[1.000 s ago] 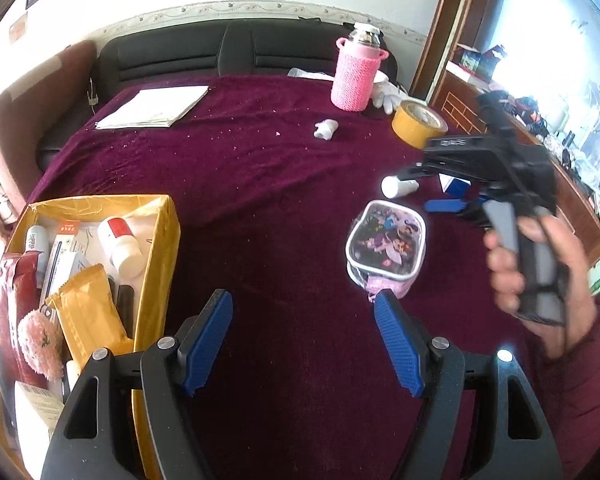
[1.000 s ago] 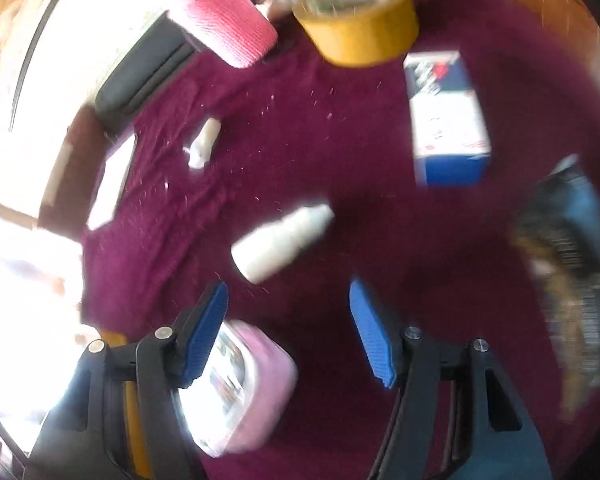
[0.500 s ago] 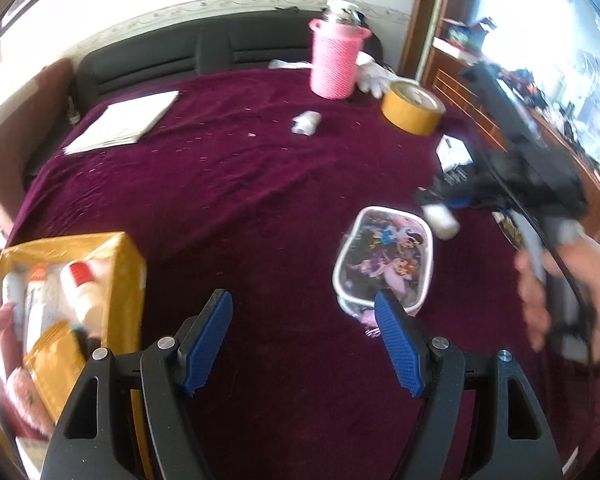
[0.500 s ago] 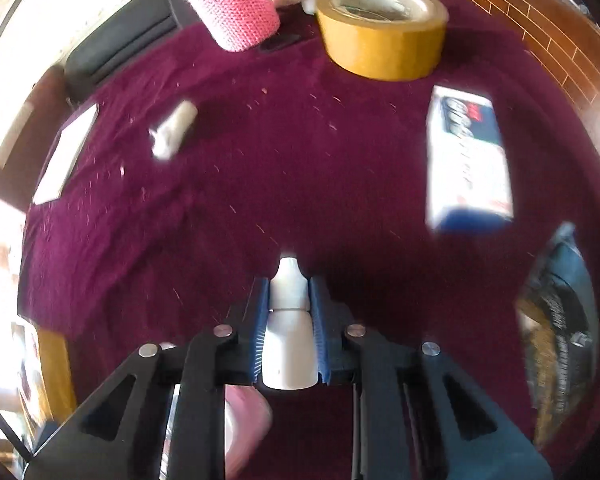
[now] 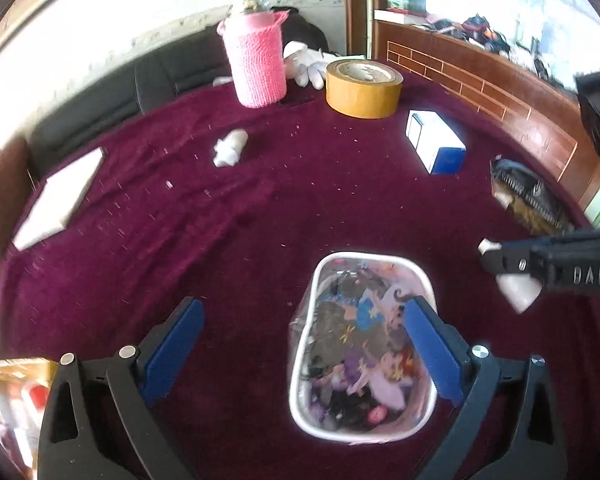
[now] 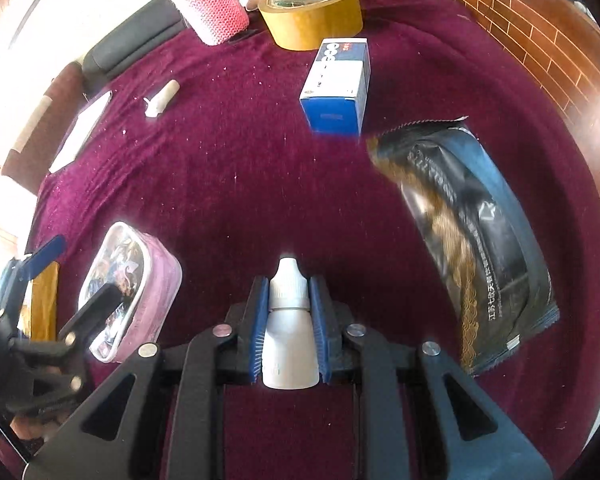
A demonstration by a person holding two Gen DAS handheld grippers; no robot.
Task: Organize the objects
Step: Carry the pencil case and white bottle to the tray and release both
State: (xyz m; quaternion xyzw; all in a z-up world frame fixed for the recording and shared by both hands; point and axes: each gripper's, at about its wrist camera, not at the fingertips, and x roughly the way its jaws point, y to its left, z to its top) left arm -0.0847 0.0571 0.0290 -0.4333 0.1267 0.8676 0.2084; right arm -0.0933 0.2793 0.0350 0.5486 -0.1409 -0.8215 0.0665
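Near the bench's front edge, right gripper jaws clench the white dropper bottle; left gripper, jaws just opening, straddles the cartoon-print pouch (off-centre, could skid aside).

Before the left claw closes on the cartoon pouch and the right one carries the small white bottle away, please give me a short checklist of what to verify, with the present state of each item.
1. Right claw holds the white dropper bottle firmly: ok, both pads press its sides.
2. Left claw wide enough for the cartoon pouch: ok, its jaws have just been opening.
3. Pouch centred between the left pads: not ok, it lies toward the right pad, which overlaps its edge.
4. The two claws apart from each other: ok, a gap shows beside the pouch.
5. Yellow box has free room: cannot tell, only a blurred corner shows.
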